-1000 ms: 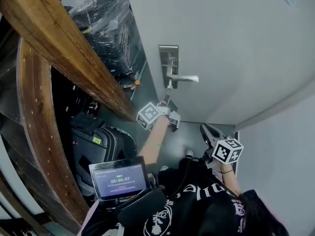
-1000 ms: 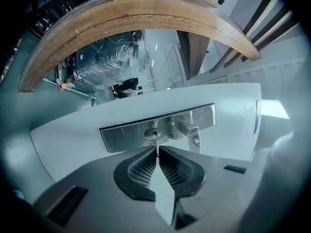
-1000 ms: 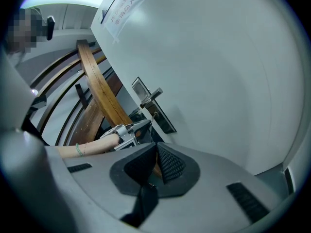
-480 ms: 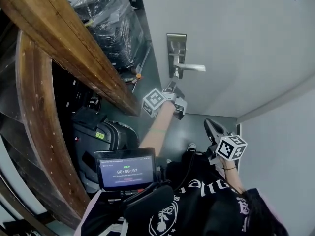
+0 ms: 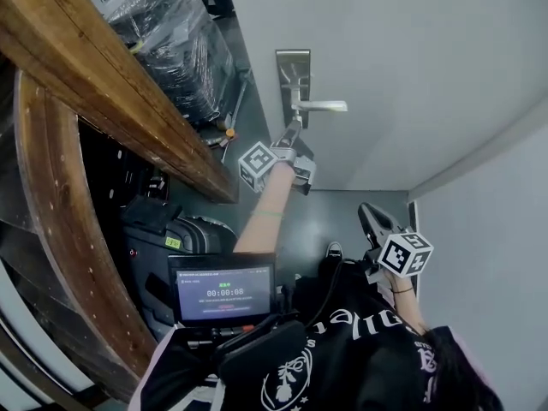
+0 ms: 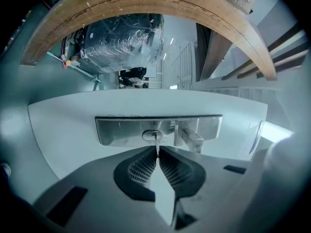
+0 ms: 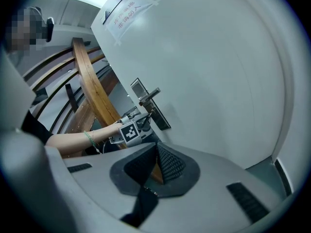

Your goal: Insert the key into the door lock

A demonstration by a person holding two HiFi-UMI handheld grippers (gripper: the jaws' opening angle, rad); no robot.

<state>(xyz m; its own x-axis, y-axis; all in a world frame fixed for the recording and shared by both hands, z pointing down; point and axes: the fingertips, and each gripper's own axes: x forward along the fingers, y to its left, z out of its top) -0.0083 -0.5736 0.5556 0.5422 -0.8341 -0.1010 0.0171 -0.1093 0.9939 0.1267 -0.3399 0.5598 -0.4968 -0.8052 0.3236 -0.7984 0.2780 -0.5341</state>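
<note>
L gripper (image 6: 158, 152) rolled slightly, pinching thin metal key (image 6: 156, 143) at keyhole (image 6: 152, 135) (R gripper (image 7: 156, 148) shut).

A curved wooden handrail (image 5: 111, 84) borders a grey floor (image 5: 342, 219) holding a plastic-wrapped bundle (image 5: 171, 41) and a black suitcase (image 5: 175, 240).

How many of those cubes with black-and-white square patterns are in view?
2. One marker cube rides on the left gripper at the door's lock plate; the other marker cube sits on the right gripper, lower, beside the person. None seems hidden.
</note>
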